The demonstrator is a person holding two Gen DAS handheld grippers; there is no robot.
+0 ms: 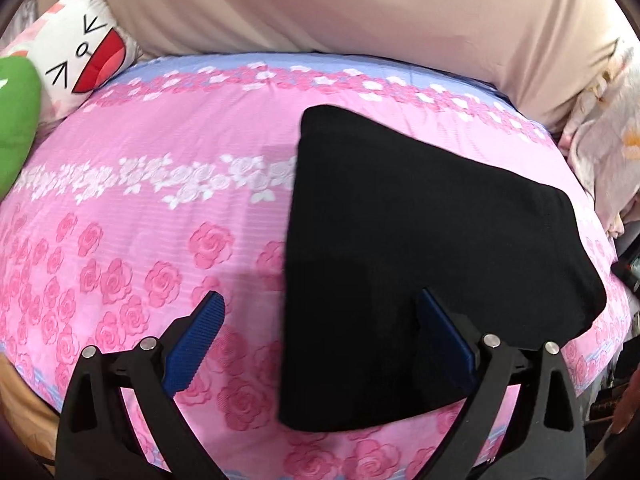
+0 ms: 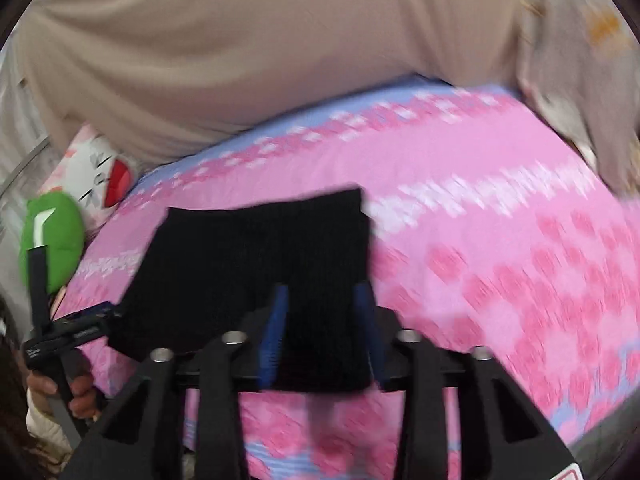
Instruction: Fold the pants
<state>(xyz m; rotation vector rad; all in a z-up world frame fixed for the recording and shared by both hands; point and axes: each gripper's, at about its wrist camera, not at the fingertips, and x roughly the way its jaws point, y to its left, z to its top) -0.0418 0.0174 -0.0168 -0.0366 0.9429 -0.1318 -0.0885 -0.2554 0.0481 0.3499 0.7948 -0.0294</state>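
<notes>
The left gripper (image 1: pixel 320 320) has its blue fingers (image 1: pixel 196 344) spread wide, clamping nothing, one over the pink rose bedspread (image 1: pixel 140 208) and the other over the near left edge of the folded black pants (image 1: pixel 420 216). The right gripper (image 2: pixel 322 320) has its fingers narrowly apart over the pants' near edge; blur hides whether they pinch the cloth. Farther back lie a cartoon-face pillow (image 1: pixel 84 48) and a beige blanket (image 1: pixel 320 4).

- pants (image 1: pixel 420 216): matt black cloth
- bedsheet (image 1: pixel 140 200): pink printed cloth, finely ribbed
- left gripper (image 1: pixel 320 340): matt black plastic, ridged blue pads (image 1: pixel 200 344), shiny metal pins
</notes>
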